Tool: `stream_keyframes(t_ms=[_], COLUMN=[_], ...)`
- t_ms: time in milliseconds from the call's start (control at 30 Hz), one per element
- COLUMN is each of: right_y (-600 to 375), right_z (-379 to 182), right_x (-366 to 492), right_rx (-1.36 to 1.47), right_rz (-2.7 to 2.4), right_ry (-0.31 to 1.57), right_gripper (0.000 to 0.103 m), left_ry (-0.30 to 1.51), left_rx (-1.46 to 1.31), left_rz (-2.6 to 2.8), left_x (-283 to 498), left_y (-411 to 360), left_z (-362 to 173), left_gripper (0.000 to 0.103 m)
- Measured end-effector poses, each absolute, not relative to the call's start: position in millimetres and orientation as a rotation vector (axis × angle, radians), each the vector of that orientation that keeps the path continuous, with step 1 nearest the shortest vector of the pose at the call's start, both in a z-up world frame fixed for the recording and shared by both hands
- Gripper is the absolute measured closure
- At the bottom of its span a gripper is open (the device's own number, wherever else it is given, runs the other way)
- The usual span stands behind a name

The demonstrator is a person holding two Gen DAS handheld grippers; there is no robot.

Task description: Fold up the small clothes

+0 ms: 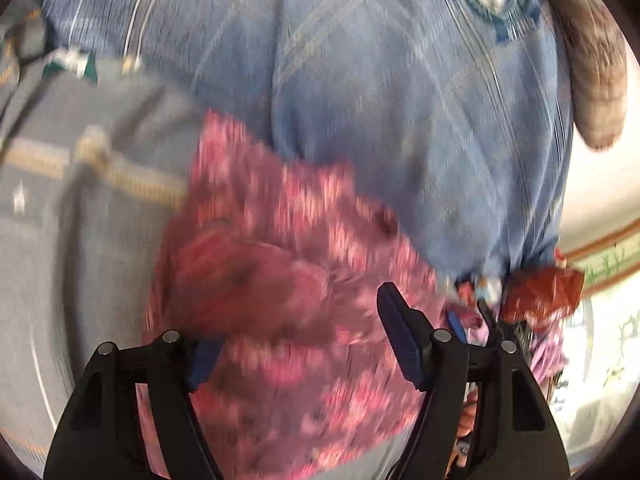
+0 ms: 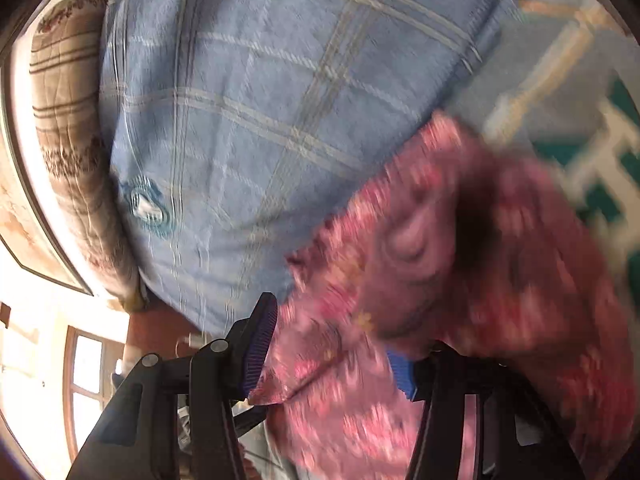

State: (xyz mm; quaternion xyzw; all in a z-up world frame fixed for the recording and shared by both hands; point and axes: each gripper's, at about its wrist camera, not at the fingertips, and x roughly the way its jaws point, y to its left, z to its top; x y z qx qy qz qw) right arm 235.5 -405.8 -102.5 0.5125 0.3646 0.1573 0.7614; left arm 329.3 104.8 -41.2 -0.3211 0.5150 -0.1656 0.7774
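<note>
Pink floral cloth (image 1: 280, 288) bunched between both grippers, in front of a blue checked pillow (image 1: 400, 100) on grey bedding (image 1: 80, 240). Both views motion-blurred. Left gripper (image 1: 300, 344): jaws spread wide, cloth draped through the gap and over the left finger; can't tell if it is pinched anywhere. Right gripper (image 2: 332, 344): jaws also wide, cloth (image 2: 440, 280) lying across the gap and covering the right finger, its folded edge touching the left pad (image 2: 262, 344). Brown striped quilt (image 2: 72, 128) sits behind the pillow (image 2: 260, 120). Red wrapper (image 1: 540, 292) at the pillow's lower corner.
</note>
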Motion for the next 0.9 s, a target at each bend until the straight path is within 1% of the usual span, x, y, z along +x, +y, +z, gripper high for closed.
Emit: stream_keyframes(t_ms=[67, 167, 233, 367, 433, 500, 533, 600, 633, 700, 767, 900], right_y=[-415, -430, -437, -441, -440, -432, -425, -414, -410, -403, -400, -396], right_z=[-94, -93, -92, -83, -81, -82, -85, -91, -96, -101, -108, -110], right_x=[249, 268, 267, 251, 237, 228, 226, 228, 230, 237, 246, 260], right_rx=[1.105, 1.062, 1.059, 0.947, 0.940, 0.942, 0.933, 0.907, 0.890, 0.866, 0.888, 0.889], right_rz=[0.323, 0.223, 0.209, 0.248, 0.329, 0.390, 0.398, 0.377, 0.362, 0.317, 0.287, 0.227], right_ry=[0.745, 0.763, 0.754, 0.754, 0.761, 0.778, 0.809, 0.864, 0.885, 0.899, 0.903, 0.932], right_gripper=[0.048, 0.047, 0.047, 0.047, 0.047, 0.044, 0.041, 0.041, 0.041, 0.041, 0.041, 0.041], left_ry=[1.088, 1.126, 1.134, 1.088, 1.055, 1.030, 1.034, 1.110, 1.118, 1.070, 1.066, 1.132], left_rx=[-0.720, -0.783, -0.842, -0.831, -0.878, -0.884, -0.869, -0.768, -0.719, -0.631, -0.555, -0.473], left_rz=[-0.315, -0.213, -0.218, -0.246, -0.315, -0.352, -0.345, -0.312, -0.313, -0.279, -0.256, -0.243], left_x=[349, 380, 382, 355, 335, 315, 313, 317, 317, 312, 314, 332], left_y=[116, 135, 146, 156, 157, 152, 149, 136, 132, 128, 123, 105], left_z=[-40, -54, -60, -58, -59, -62, -62, -60, -55, -44, -39, -57], left_gripper=[0.032, 0.032, 0.032, 0.032, 0.031, 0.031, 0.031, 0.031, 0.031, 0.030, 0.026, 0.026])
